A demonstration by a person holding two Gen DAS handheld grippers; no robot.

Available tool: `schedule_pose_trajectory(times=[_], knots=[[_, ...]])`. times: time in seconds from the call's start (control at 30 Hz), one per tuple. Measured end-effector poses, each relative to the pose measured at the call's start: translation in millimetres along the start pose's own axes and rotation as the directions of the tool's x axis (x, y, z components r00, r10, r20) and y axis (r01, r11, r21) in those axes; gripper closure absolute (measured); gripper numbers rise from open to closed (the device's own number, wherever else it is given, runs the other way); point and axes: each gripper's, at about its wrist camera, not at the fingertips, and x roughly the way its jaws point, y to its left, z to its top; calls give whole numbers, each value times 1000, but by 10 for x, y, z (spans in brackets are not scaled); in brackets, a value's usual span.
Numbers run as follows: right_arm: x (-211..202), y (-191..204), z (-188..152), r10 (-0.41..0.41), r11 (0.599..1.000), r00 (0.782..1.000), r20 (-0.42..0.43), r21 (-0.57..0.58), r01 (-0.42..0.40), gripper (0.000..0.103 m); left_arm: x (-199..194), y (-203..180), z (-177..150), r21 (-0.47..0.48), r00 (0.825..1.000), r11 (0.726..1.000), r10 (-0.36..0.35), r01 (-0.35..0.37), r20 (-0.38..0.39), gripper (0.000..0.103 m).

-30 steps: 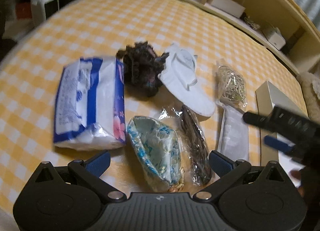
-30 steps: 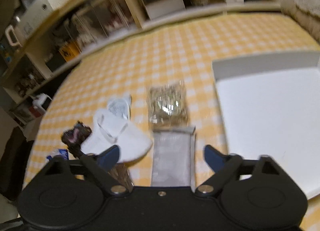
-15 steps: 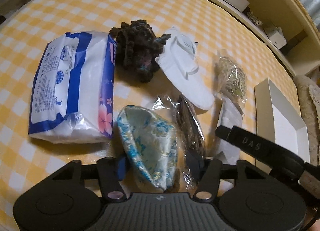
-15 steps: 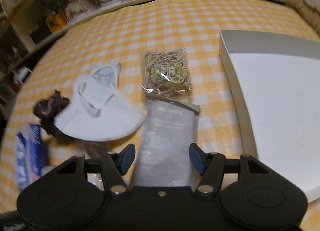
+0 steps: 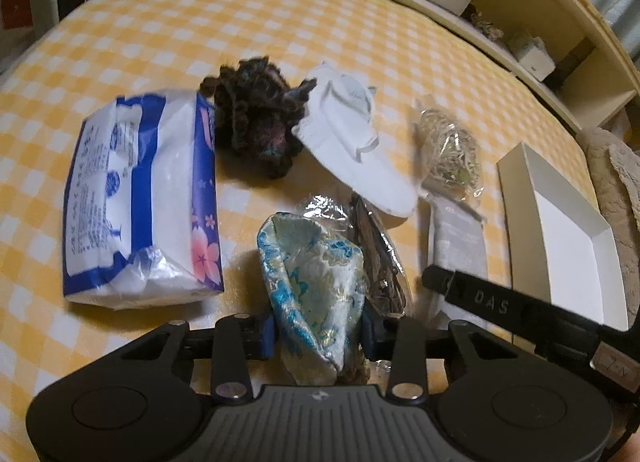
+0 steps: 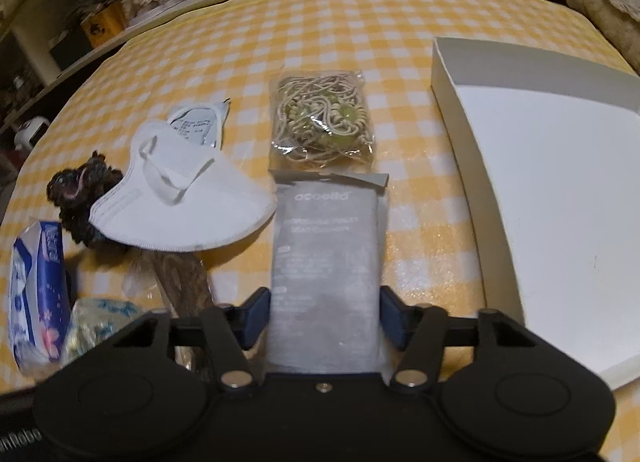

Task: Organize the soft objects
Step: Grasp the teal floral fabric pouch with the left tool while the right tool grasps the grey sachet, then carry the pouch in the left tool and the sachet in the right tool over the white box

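Working left to right, we note the left gripper point(image 5: 318, 332) clamped on the blue-and-cream brocade pouch point(image 5: 314, 282), while the right gripper point(image 6: 325, 316) straddles the flat grey sachet point(image 6: 326, 258), long axis pointing forward; the white cardboard tray point(image 6: 456, 101) lies to its right.

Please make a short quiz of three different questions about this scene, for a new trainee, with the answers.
1. True or false: the left gripper is closed on the white face mask.
2. What does the right gripper hold? A) grey flat packet B) tissue pack C) bag of cord
3. Fill in: the white box lies to the ___ of the grey flat packet in the right wrist view.

Key: 1 false, it grips the blue brocade pouch; 2 A; 3 right.
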Motion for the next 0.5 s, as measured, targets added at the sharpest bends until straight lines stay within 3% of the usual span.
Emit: schedule_pose_trajectory(times=[0.17,0.5], knots=[[-136,-9,-45,61,998,998,9,-34,-61,52,-121,-33,-4,35,998,999,-12,10,54,64],[-694,-15,-148,106,987,987,120,-132,-90,52,-456,-141,-103,123,986,992,-48,29,157,66]])
